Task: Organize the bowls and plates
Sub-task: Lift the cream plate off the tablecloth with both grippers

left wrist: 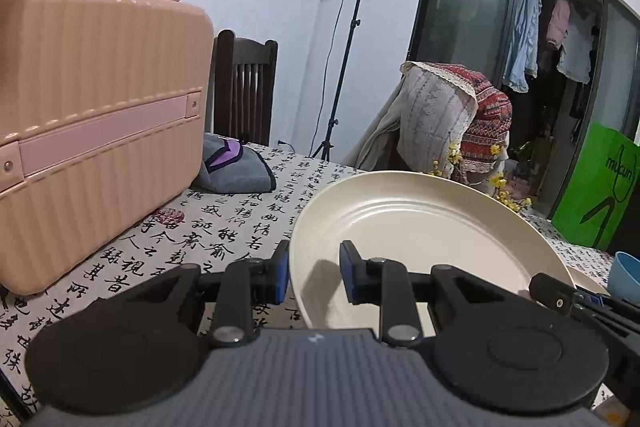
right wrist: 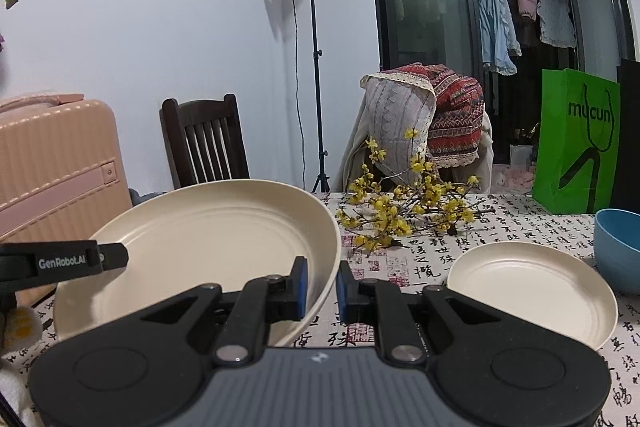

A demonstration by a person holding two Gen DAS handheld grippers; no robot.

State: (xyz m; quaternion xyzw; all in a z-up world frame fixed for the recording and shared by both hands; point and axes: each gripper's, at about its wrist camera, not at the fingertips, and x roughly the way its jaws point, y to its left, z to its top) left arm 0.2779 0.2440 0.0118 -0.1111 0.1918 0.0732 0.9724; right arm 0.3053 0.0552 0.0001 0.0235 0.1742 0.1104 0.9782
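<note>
We hold the large cream plate point(right wrist: 208, 239) by both sides, lifted and tilted above the calligraphy tablecloth point(left wrist: 224, 227); the left gripper point(left wrist: 313, 277) pinches its left rim at lower centre of the left wrist view, the rim standing between the blue pads; the right gripper point(right wrist: 322, 287) clamps the opposite rim at lower centre of the right wrist view. The plate holds nothing; a smaller cream plate point(right wrist: 532, 291), also empty, lies flat on the cloth at lower right of the right view; just beyond it, at the right edge, stands a blue bowl point(right wrist: 618, 247) whose inside we cannot see. Yellow blossom branches point(right wrist: 404, 207) lie mid-frame; a pink ribbed case point(left wrist: 96, 123), shut, fills the left of the left view; a green bag point(right wrist: 576, 139) stands at the right.
</note>
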